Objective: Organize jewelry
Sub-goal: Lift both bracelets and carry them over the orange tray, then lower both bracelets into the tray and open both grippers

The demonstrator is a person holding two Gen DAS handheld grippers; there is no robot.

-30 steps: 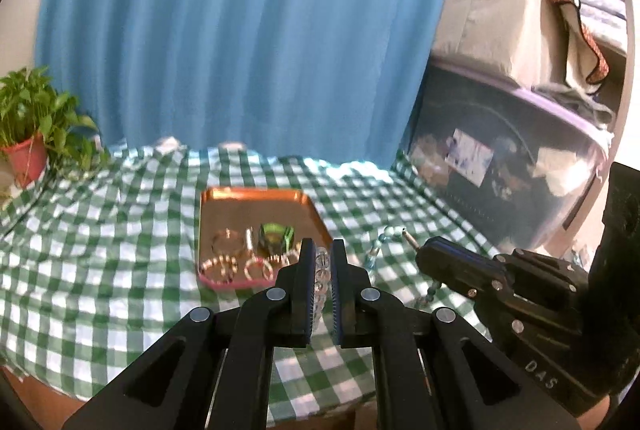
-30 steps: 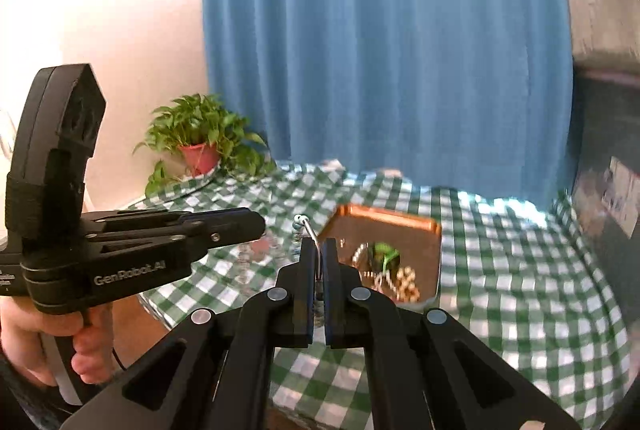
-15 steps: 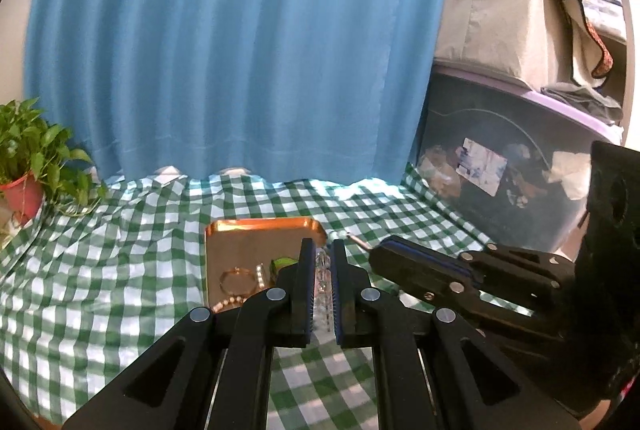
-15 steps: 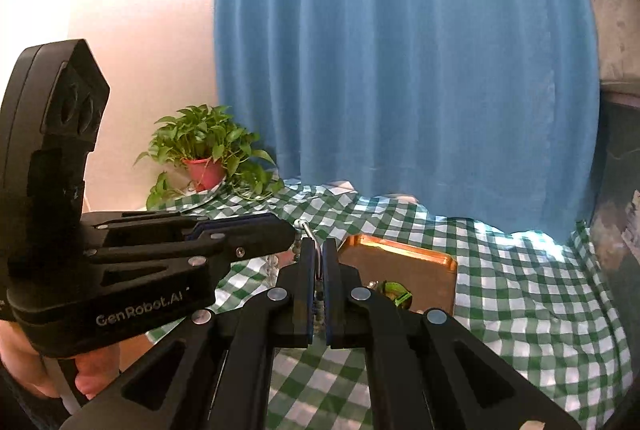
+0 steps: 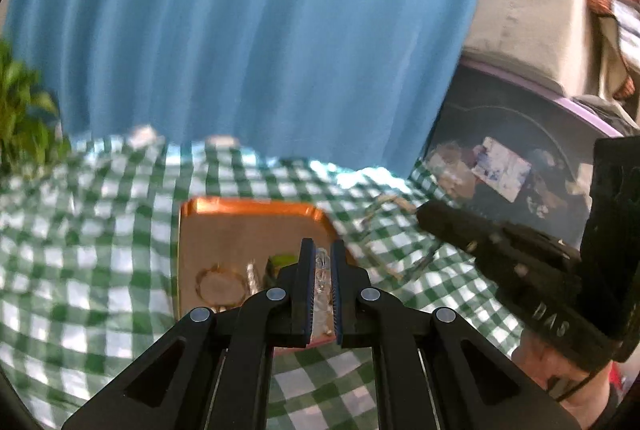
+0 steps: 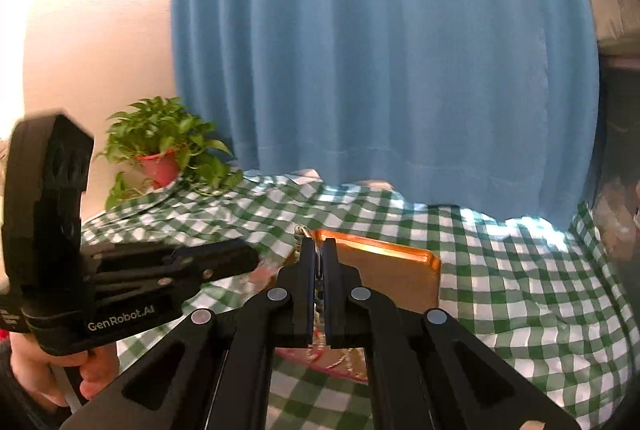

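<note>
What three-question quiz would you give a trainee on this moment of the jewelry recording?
1. True or false: the left gripper is open and empty.
2. Multiple choice: the copper tray rests on A) bare wood, B) a green-checked cloth, C) a folded towel.
3. Short answer: what does the right gripper pinch?

Key
1. False: its jaws are shut on clear beads.
2. B.
3. A beaded strand with a metal clasp at its end.
</note>
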